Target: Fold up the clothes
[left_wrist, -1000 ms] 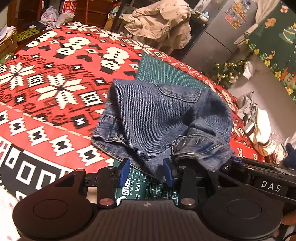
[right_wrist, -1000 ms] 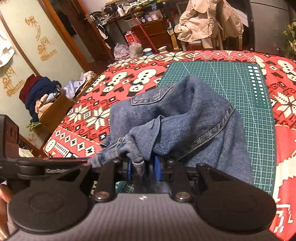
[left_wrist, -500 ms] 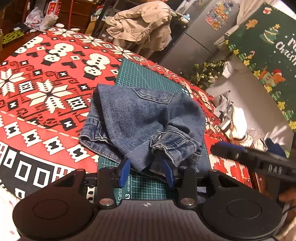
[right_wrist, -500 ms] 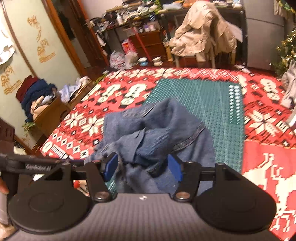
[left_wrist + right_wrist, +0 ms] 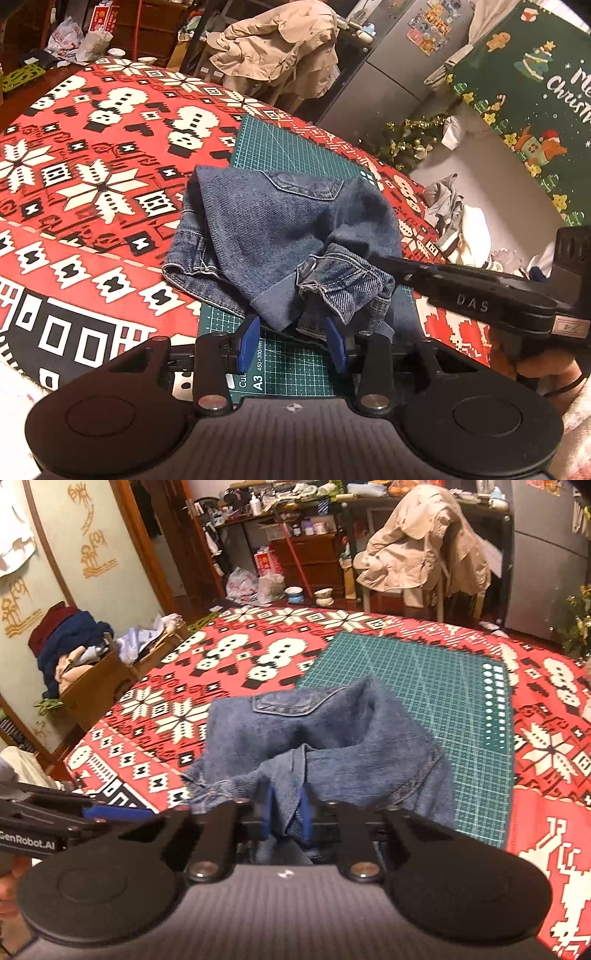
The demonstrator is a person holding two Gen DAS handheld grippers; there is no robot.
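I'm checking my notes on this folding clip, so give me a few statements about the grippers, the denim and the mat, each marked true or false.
1. The right gripper is shut on a fold of the denim garment. True.
2. The left gripper is clamped on the denim. False: its blue fingers stand apart, with the cloth's near edge just ahead of them.
3. The denim lies partly on the green cutting mat and partly on the red patterned tablecloth. True.
4. The denim is spread out flat. False: it is bunched up, with a rumpled fold toward the grippers.
5. A beige coat hangs over a chair beyond the table. True.
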